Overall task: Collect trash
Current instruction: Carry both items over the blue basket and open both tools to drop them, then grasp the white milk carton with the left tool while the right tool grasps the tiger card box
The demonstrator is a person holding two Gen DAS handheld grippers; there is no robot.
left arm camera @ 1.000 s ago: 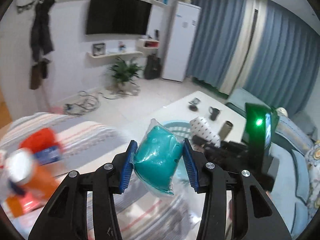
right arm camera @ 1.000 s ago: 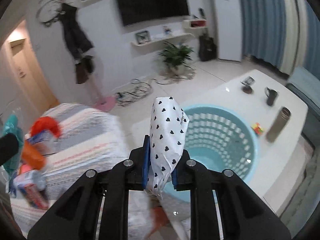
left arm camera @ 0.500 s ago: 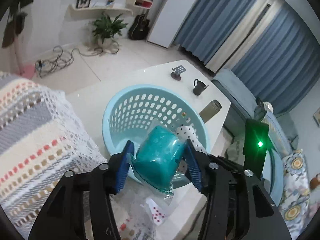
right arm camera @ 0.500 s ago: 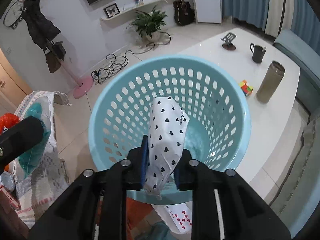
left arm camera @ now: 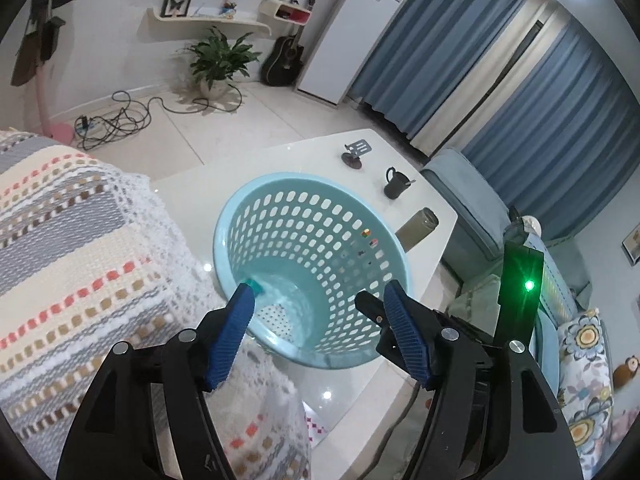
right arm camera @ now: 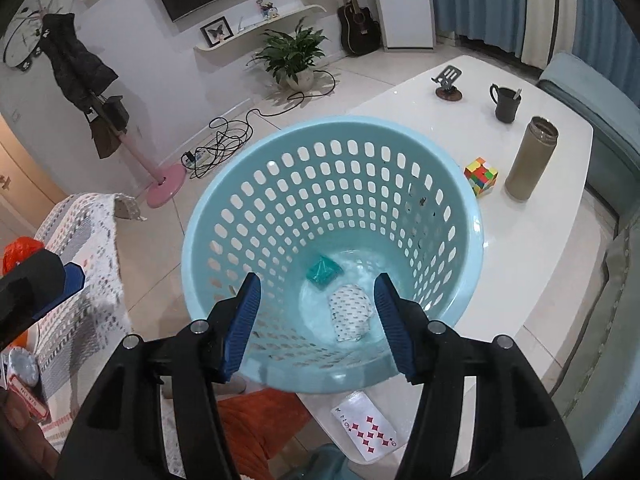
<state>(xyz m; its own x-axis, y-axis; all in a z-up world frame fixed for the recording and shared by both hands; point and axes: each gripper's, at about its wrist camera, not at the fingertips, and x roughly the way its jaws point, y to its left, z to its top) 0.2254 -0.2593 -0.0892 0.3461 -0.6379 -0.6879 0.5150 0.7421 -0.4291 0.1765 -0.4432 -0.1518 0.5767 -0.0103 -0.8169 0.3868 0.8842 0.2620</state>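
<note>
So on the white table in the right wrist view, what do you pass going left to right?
Blue basket → colour cube → dark mug → tan flask.

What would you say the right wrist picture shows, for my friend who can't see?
The right gripper, jaws opening and empty, hangs over a blue basket on a white table. At the basket's bottom lie a teal packet and a heart-patterned white packet.
</note>
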